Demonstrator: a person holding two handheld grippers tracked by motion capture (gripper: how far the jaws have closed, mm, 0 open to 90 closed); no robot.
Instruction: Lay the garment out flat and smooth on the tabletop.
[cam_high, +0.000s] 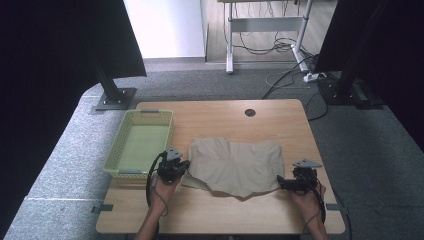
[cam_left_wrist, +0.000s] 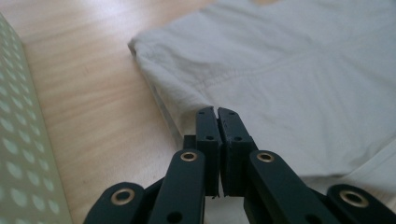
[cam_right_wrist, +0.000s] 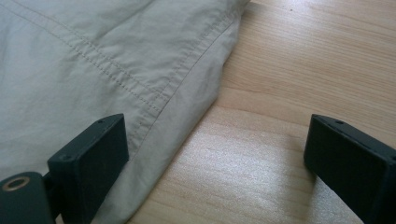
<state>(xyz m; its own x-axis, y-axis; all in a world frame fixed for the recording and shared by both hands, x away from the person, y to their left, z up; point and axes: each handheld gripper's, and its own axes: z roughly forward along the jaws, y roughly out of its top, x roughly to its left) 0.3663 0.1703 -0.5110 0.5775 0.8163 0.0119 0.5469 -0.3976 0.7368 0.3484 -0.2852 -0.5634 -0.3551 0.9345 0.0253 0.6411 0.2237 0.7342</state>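
Observation:
A beige garment (cam_high: 235, 165) lies spread flat on the wooden table (cam_high: 215, 117), near its front middle. My left gripper (cam_high: 186, 164) is at the garment's left edge, pointing right. In the left gripper view its jaws (cam_left_wrist: 217, 112) are pressed together just over the cloth (cam_left_wrist: 289, 70) by its folded corner, and I see nothing pinched between them. My right gripper (cam_high: 281, 182) is at the garment's lower right corner, pointing left. Its jaws (cam_right_wrist: 215, 154) stand wide apart, one above the stitched hem (cam_right_wrist: 93, 60), the other above bare wood.
A pale green plastic basket (cam_high: 114, 150) stands at the table's left, close beside my left hand, and its perforated wall (cam_left_wrist: 18, 154) fills the left edge of the left gripper view. A round cable hole (cam_high: 250, 112) sits near the far edge. Black stands flank the table.

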